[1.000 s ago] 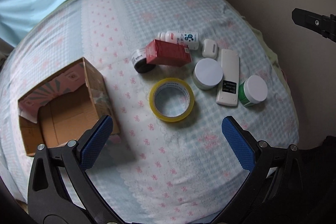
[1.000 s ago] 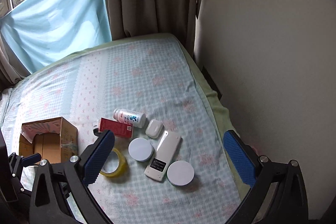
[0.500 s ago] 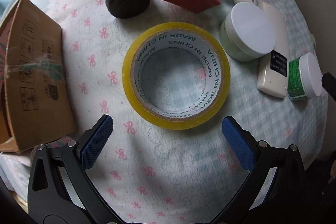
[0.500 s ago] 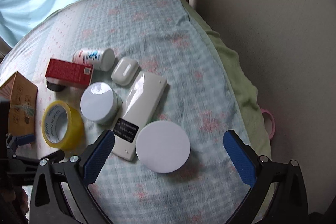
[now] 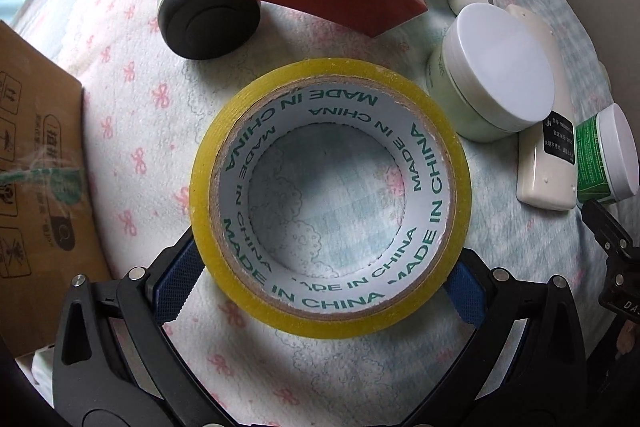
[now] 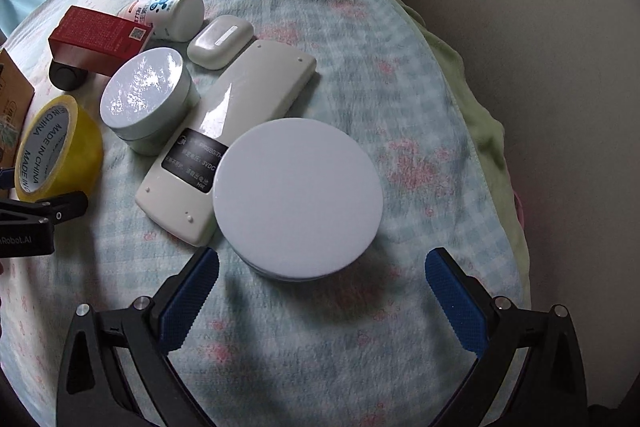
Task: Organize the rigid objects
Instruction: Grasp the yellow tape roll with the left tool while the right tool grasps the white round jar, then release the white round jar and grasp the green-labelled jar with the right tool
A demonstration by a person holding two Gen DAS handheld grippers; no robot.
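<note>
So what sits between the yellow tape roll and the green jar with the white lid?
In the left wrist view, the pale round jar and the white remote lie between the tape roll and the green jar, with the remote right beside the green jar.

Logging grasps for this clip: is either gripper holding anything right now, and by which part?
Nothing is clearly held. The left gripper straddles the tape roll at its outer rim, jaws open, contact unclear. The right gripper is open before the green jar.

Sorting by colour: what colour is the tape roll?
Yellow tape roll, white core with green lettering; clearest in left wrist view.
</note>
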